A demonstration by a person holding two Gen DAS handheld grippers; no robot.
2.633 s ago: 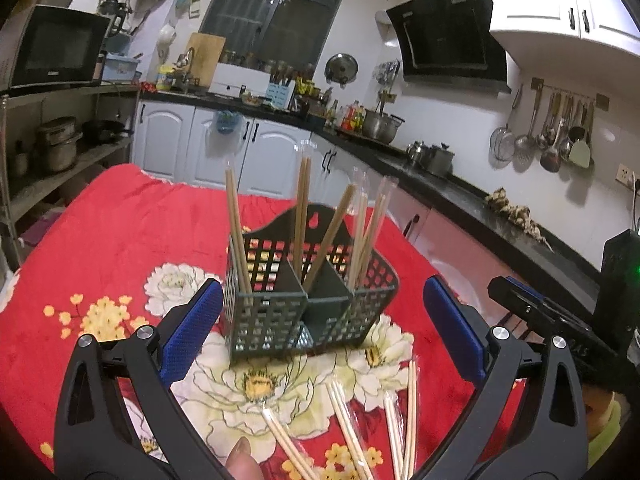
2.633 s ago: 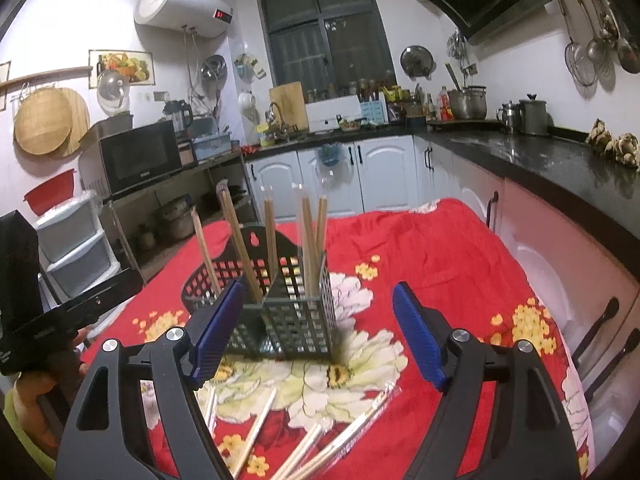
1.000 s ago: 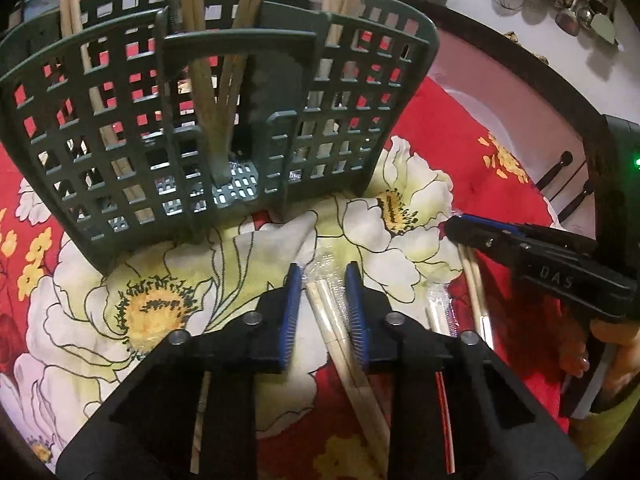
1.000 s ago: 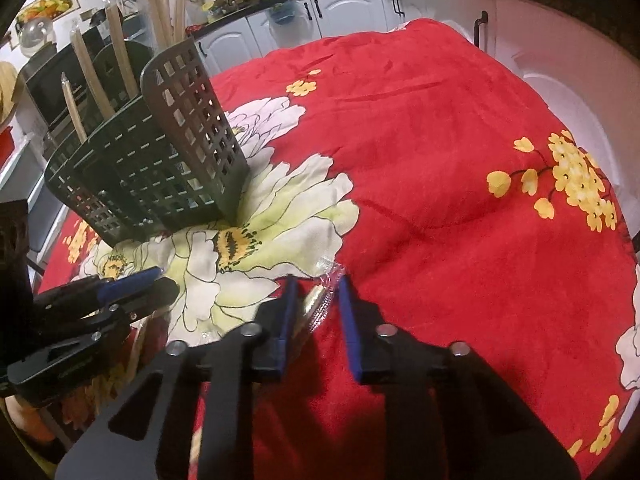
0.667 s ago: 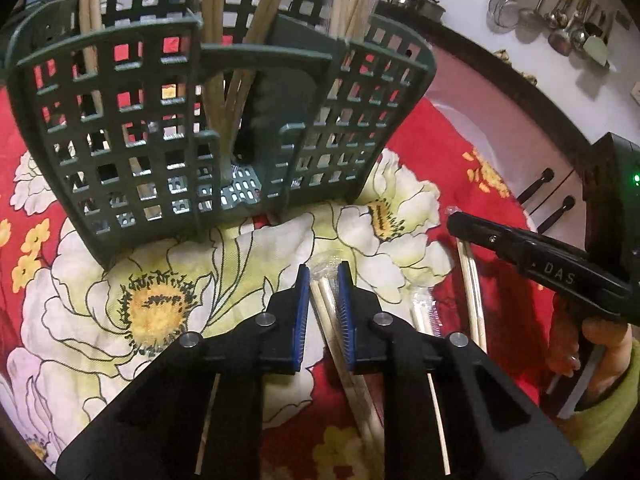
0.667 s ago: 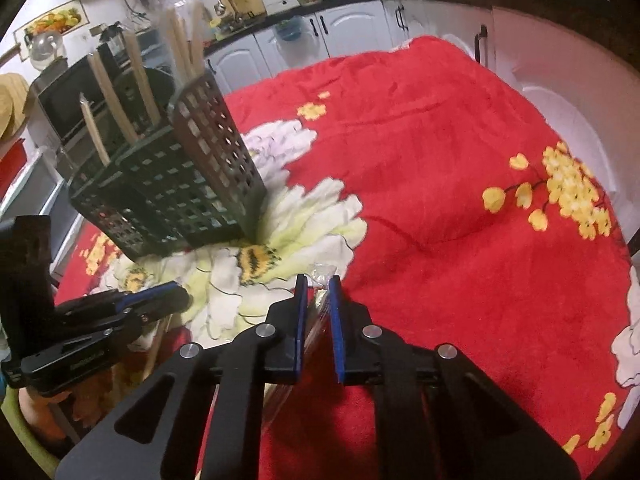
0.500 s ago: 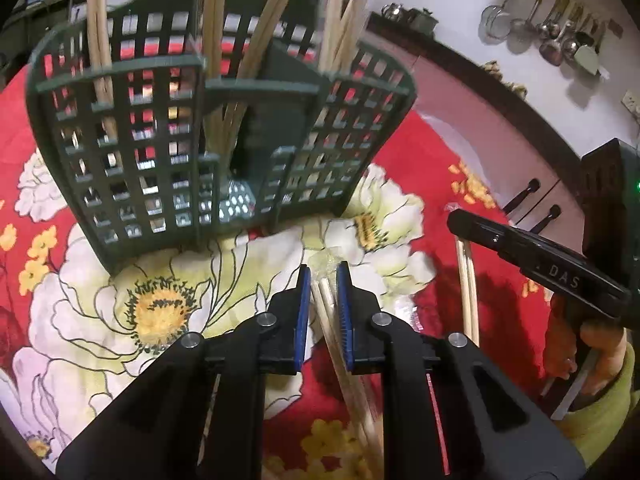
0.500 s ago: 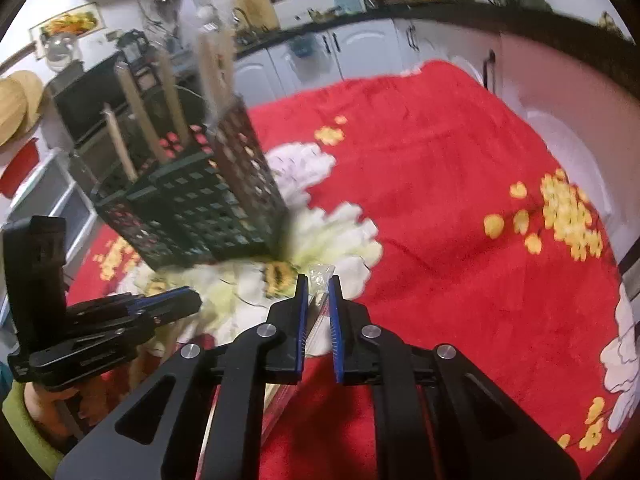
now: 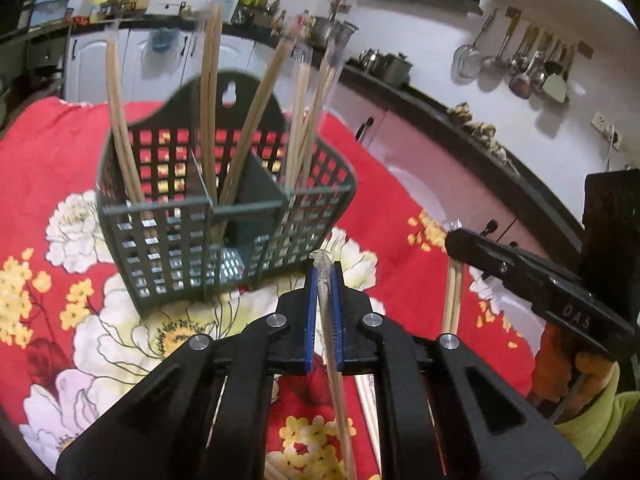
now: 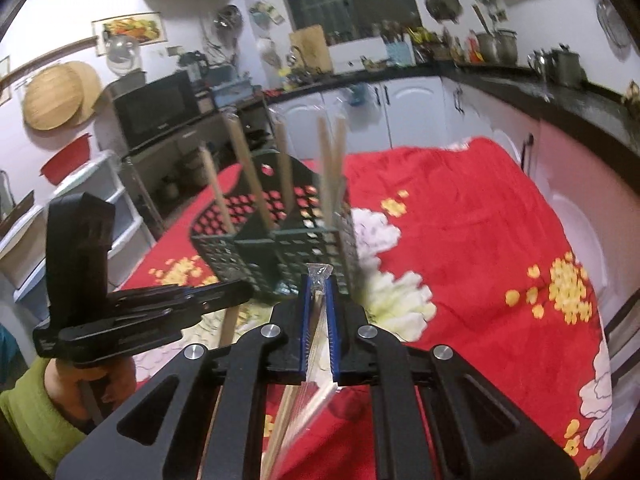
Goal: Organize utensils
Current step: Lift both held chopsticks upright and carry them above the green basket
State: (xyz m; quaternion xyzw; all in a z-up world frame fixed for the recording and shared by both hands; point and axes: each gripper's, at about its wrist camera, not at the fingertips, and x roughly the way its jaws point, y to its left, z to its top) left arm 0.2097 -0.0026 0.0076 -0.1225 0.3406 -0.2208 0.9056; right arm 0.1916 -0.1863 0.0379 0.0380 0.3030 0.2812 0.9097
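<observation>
A dark green grid basket (image 9: 160, 216) stands on the red flowered cloth (image 9: 52, 152) with several wooden chopsticks upright in its compartments. My left gripper (image 9: 324, 272) hangs just in front of it, jaws closing tight on a plastic-wrapped pair of chopsticks (image 9: 336, 380) that trails down and back. To its right, the right gripper (image 9: 454, 240) carries another wrapped pair (image 9: 454, 300). In the right wrist view my right gripper (image 10: 318, 280) is closing on its wrapped chopsticks (image 10: 316, 360), near the basket (image 10: 304, 248). The left gripper (image 10: 244, 292) is beside it on the left.
More chopsticks (image 9: 368, 400) lie on the cloth under the grippers. A hand in a green sleeve (image 10: 28, 404) holds the left gripper. White cabinets and a dark counter (image 10: 560, 100) run behind and to the right of the table; a shelf with a microwave (image 10: 156, 108) stands at the left.
Both grippers dropped to the cloth, closed on a wrapped pair of chopsticks each, and lifted them off the cloth. The basket now looks lower and farther away.
</observation>
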